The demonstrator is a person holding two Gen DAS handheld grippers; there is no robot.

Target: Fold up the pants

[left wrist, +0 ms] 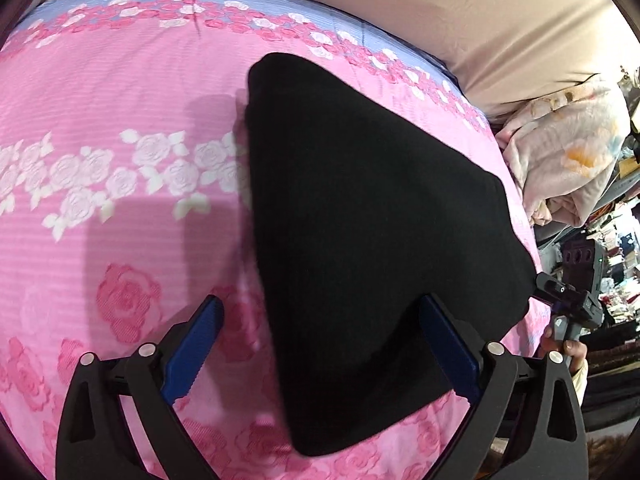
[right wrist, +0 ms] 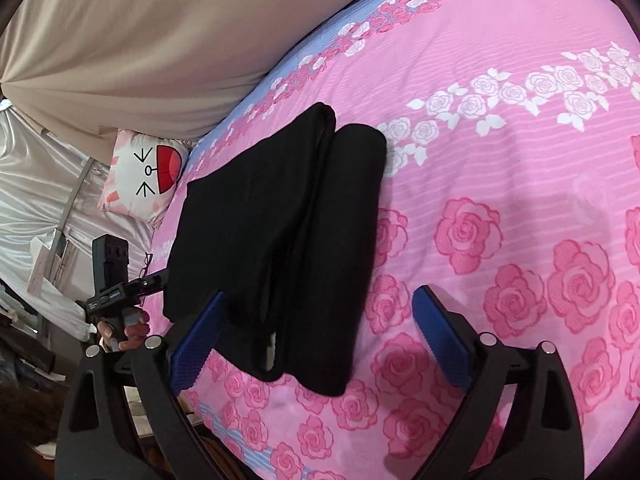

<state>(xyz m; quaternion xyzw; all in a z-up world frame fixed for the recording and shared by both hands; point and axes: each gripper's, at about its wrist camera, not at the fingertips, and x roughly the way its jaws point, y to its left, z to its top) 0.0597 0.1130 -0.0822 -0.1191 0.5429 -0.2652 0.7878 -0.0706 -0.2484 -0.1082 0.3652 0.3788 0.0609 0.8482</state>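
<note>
Folded black pants (left wrist: 360, 220) lie flat on the pink rose-print bedsheet (left wrist: 120, 200). In the left wrist view my left gripper (left wrist: 322, 303) is open wide over the near corner of the pants. Its left finger stands clear on the sheet, and the cloth covers the tip of its right finger. In the right wrist view the pants (right wrist: 280, 232) show as a doubled bundle with a fold line down the middle. My right gripper (right wrist: 320, 297) is open around their near end, its right finger well clear. Each view shows the other gripper (left wrist: 568, 296) (right wrist: 116, 280) in a hand at the bed's edge.
A beige cloth (left wrist: 480, 20) rises behind the bed. A cat-face cushion (right wrist: 148, 176) lies at one end of the bed and a crumpled floral blanket (left wrist: 568, 152) at the other. Glasses (right wrist: 147, 260) sit near the cushion. Dark clutter (left wrist: 612, 280) lies past the bed's edge.
</note>
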